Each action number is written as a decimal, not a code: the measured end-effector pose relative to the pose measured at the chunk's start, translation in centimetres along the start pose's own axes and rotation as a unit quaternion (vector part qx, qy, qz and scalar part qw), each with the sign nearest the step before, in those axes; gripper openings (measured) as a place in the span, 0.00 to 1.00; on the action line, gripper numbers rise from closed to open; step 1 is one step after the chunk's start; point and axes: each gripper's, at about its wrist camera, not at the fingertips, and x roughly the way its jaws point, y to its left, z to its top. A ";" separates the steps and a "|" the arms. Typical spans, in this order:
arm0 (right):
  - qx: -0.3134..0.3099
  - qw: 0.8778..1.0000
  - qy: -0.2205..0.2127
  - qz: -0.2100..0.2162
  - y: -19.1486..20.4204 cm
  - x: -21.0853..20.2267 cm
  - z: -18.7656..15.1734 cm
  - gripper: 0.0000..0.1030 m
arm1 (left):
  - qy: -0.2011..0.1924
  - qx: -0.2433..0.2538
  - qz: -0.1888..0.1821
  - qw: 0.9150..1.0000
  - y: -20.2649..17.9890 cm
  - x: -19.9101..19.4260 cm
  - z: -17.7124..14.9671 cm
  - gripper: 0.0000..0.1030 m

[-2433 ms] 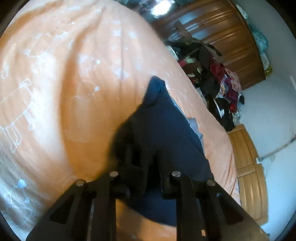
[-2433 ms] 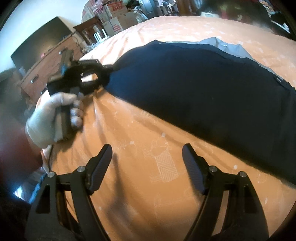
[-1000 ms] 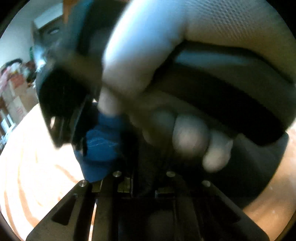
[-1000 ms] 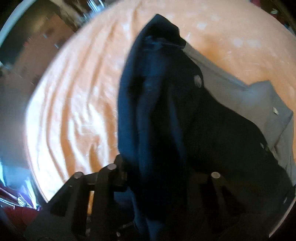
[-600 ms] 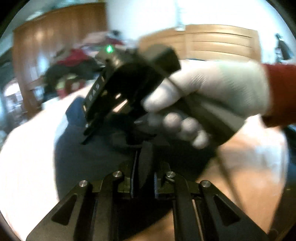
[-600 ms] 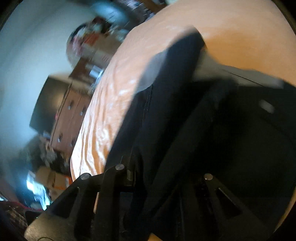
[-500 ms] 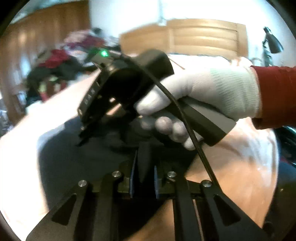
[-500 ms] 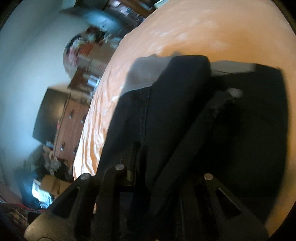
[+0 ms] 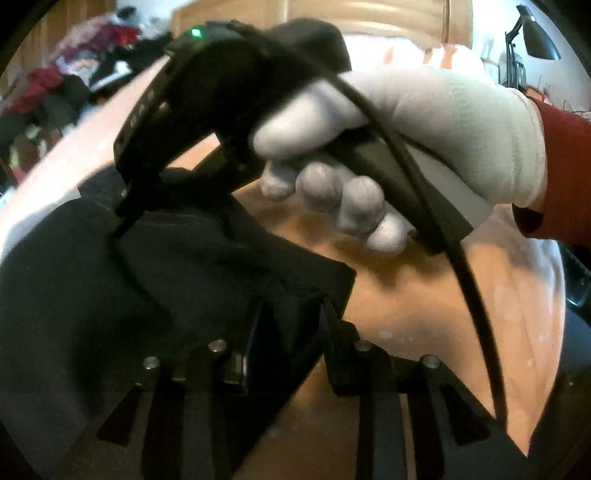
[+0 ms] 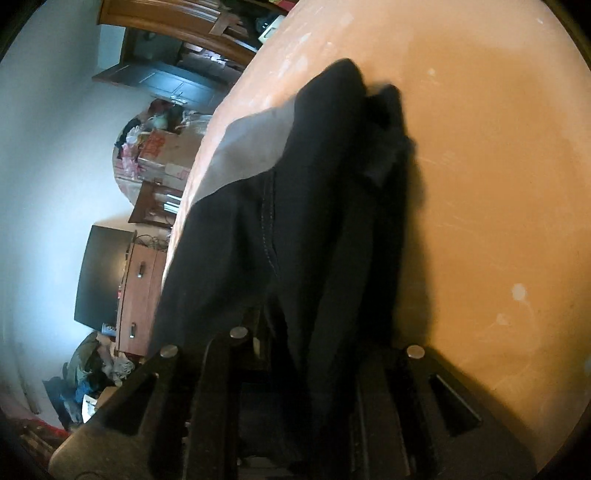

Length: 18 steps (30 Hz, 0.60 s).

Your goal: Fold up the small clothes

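Observation:
A dark navy garment [image 9: 110,314] lies on the orange bed sheet [image 9: 406,302], one corner folded over. My left gripper [image 9: 295,332] is shut on that corner, and the cloth fills the gap between its fingers. A white-gloved hand [image 9: 424,122] holds my right gripper [image 9: 120,221] just ahead, its tips pinched on the garment's far edge. In the right wrist view the garment [image 10: 314,166] drapes over my right gripper [image 10: 314,350] and hides its right finger. A grey layer [image 10: 251,147] shows under the dark cloth.
A black cable [image 9: 472,295] hangs from the right gripper across the sheet. A wooden headboard [image 9: 369,22] and a clothes pile [image 9: 55,92] lie beyond the bed. Off the bed's side stand a dresser [image 10: 140,280], a dark screen [image 10: 99,277] and boxes [image 10: 159,155].
Both grippers have carried the garment's edge over and down onto the bed. The left jaws stand slightly wider apart than half a second ago. The right gripper has come closer to the left camera.

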 end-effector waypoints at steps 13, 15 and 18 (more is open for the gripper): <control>0.023 0.998 0.055 0.025 2.8 -3.5 -3.6 0.76 | -0.097 -0.160 -0.054 0.981 2.8 -16.8 -8.4 0.39; 0.007 0.998 0.061 0.010 4.1 -3.0 -4.9 0.77 | -0.108 -0.200 -0.015 0.974 4.4 -18.5 -10.3 0.41; -0.018 0.998 0.057 -0.015 5.2 -2.0 -6.0 0.72 | -0.098 -0.271 0.042 0.957 6.8 -19.1 -13.3 0.42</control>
